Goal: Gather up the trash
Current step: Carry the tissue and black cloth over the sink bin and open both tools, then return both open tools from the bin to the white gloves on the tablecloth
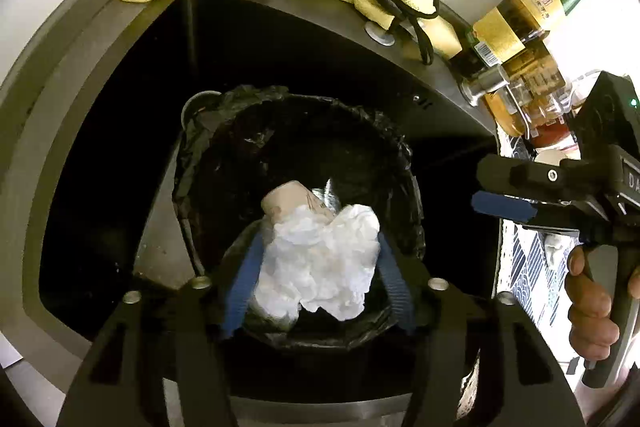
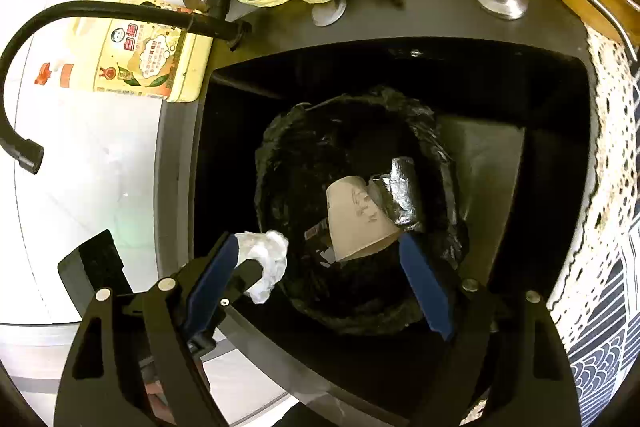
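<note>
Hovering over a black-lined bin (image 1: 224,147) that sits down in the dark sink (image 1: 120,75), both tongs are at the drop-off step of collecting the trash. The left tongs (image 1: 318,267) stand fairly wide with a crumpled white tissue (image 1: 320,263) between the blue pads (image 1: 244,279); whether the pads press on it or it is already loose, I cannot tell. The right tongs (image 2: 320,275) are spread wide and hold nothing, framing a paper cup (image 2: 356,223) that lies tilted inside the bin beside a scrap of silvery foil (image 2: 400,191). So the cup and foil look binned already, and the tissue is the piece not yet settled. The next move, as I judge it, calls for letting the tissue fall clear into the bin without clinging to a pad, then lifting both tongs up and out past the sink wall and the counter (image 2: 60,187) edge.
</note>
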The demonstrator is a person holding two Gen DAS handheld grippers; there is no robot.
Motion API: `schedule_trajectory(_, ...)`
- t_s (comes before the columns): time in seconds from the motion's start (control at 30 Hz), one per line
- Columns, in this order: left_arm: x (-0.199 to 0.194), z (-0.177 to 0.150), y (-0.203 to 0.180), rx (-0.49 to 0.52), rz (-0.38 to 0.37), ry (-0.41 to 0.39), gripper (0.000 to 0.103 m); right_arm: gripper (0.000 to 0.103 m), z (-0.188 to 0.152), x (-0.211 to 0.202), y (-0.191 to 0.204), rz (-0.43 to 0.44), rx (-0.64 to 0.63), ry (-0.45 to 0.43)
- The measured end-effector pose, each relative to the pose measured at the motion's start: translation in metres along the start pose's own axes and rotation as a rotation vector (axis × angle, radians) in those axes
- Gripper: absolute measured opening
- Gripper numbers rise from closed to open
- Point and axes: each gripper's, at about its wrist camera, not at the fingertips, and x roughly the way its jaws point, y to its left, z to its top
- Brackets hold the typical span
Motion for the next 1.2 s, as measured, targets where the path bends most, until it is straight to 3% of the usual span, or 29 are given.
schedule_trajectory(0.3,-0.014,-0.003,-0.008,0.026,0.026,-0.024,0.061,0.082,-0.02,-0.018,-0.006,0.021,0.003,-0.045)
schedule_trajectory(0.53,-0.024,-0.013,-0.015,0.045,0.006,-0.052,0.061,0.082,-0.043,-0.042,-0.018,0.02,0.019,-0.101)
schedule_trajectory(0.7,-0.029,-0.022,-0.024,0.055,-0.001,-0.067,0.061,0.082,-0.067,-0.071,-0.014,-0.126,-0.12,-0.237)
schedule_trajectory(0.8,-0.032,-0.027,-0.031,0.056,-0.003,-0.08,0.061,0.082,-0.081,-0.085,-0.018,-0.143,-0.155,-0.274)
schedule_trajectory(1.03,-0.037,-0.041,-0.067,0.06,-0.001,-0.12,0.061,0.082,-0.112,-0.132,-0.04,-0.175,-0.237,-0.375)
schedule_trajectory(1.2,-0.03,-0.05,-0.121,0.106,-0.005,-0.122,0.061,0.082,-0.129,-0.171,-0.08,-0.21,-0.242,-0.439)
